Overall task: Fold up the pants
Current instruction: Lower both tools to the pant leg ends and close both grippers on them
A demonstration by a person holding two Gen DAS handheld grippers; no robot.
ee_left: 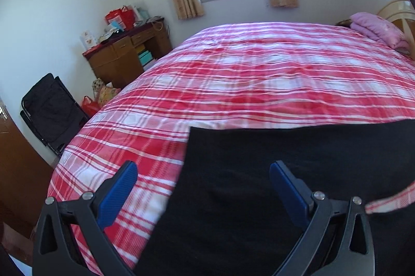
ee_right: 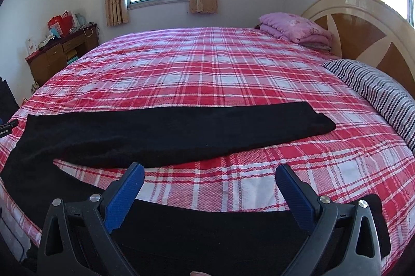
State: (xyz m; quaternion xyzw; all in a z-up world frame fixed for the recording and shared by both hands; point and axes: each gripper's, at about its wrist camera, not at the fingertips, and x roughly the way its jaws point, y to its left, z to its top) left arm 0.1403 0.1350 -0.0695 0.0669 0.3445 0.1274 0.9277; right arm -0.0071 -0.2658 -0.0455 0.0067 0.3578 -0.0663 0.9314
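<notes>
The left claw [ee_left: 202, 172] hangs with its blue pads wide apart and nothing between them, just above the left end of the black pants [ee_right: 160, 131], which lie spread on the red plaid bed [ee_right: 207, 63]; that end looks like the broad waist part, though the dark cloth hides seams, so I cannot be sure; moving right, one leg stretches flat across the bed toward the striped pillow [ee_right: 373, 92], while the other leg runs along the near edge of the bed, apart from the first, with a strip of plaid showing between them; the right claw [ee_right: 210, 175] hovers over that near leg, its pads also wide apart and empty. By my judgement the fold is only starting: the pants are laid out and the legs not yet brought together. The next move calls for each claw to drop and pinch the near leg's edge, then carry it over onto the far leg, keeping the cloth taut and the edges matched.
</notes>
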